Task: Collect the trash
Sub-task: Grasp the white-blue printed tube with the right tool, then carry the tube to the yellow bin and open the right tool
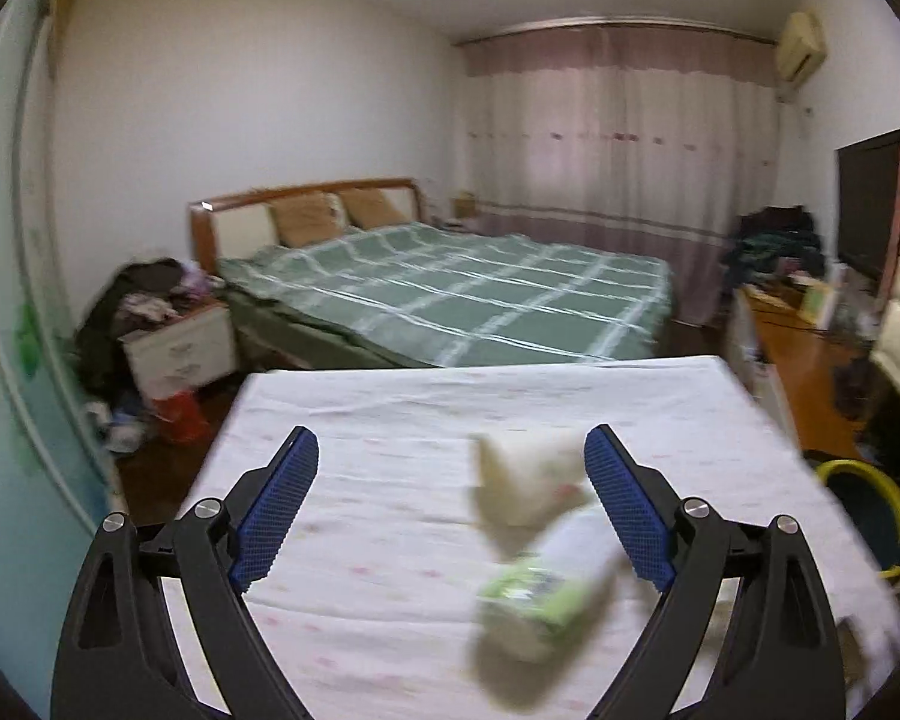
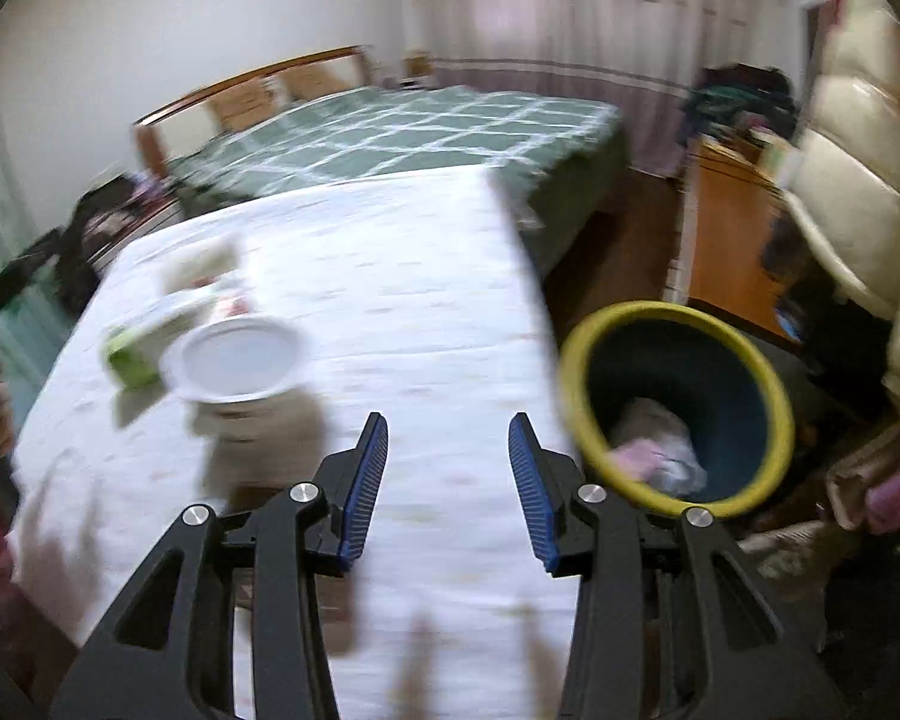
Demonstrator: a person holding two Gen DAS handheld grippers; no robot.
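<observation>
A blurred green-and-white package (image 1: 531, 591) and a crumpled white wrapper (image 1: 525, 483) lie on the white-clothed table (image 1: 378, 480), between the fingers of my open left gripper (image 1: 450, 504), nearer its right finger. In the right wrist view the same trash (image 2: 150, 330) lies at the table's left beside a white paper bowl (image 2: 237, 360). My right gripper (image 2: 448, 483) is open and empty above the table's (image 2: 402, 276) right side. A dark bin with a yellow rim (image 2: 678, 408) stands right of the table, with crumpled trash inside.
A bed with a green checked cover (image 1: 450, 294) stands beyond the table. A nightstand piled with clothes (image 1: 177, 348) is at left. A wooden desk (image 2: 732, 252) and a cream padded coat (image 2: 858, 192) are at right. The bin (image 1: 870, 510) also shows right of the table.
</observation>
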